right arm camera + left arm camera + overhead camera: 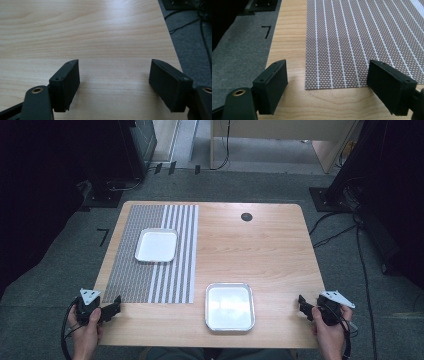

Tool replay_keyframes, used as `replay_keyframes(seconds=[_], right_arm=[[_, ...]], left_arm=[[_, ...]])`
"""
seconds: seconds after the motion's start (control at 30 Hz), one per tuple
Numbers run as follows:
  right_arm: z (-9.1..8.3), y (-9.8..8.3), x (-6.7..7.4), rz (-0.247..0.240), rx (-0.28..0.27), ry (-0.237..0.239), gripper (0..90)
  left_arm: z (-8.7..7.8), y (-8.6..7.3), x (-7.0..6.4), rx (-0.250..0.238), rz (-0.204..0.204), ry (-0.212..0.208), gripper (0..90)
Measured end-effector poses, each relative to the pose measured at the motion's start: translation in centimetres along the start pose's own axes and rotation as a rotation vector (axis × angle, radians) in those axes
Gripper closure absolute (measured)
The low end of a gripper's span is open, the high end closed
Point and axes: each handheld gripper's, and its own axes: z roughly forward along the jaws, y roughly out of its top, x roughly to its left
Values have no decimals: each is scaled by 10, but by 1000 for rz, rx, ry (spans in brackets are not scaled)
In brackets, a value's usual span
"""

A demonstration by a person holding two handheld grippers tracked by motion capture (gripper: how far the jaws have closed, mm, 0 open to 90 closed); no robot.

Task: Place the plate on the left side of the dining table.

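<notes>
A wooden table (pixel 260 250) carries a striped woven placemat (pixel 150 252) on its left half. A white rectangular tray (pixel 156 245) lies on the mat. A second, metal-rimmed tray (pixel 229 306) rests on bare wood near the front edge. My left gripper (pixel 114 306) is held at the front left corner, open and empty; in the left gripper view (pixel 327 87) its jaws straddle the mat's near corner (pixel 332 82). At the front right edge my right gripper (pixel 303 304) is open too, and in the right gripper view (pixel 113 85) bare wood lies between its jaws.
A small round black grommet (pixel 246 216) sits in the tabletop at the back right. Grey carpet (pixel 60 270) surrounds the table, with black cables (pixel 365 270) on the right and dark equipment stands (pixel 107 185) at the back corners.
</notes>
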Motion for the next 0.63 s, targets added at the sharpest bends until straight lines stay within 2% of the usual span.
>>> replay_keyframes(seconds=[0.07, 0.1, 0.23, 0.63], right_arm=[[1, -1, 3, -46, 7, -19, 234], [0, -1, 4, -53, 7, -17, 234], [0, -2, 4, -55, 13, -7, 214], [1, -1, 4, -58, 16, -2, 194]], left_arm=[[1, 0, 1, -2, -12, -8, 164], [1, 0, 2, -1, -15, -12, 164], [2, -1, 3, 1, -27, -24, 164], [2, -1, 3, -1, -29, -25, 161]])
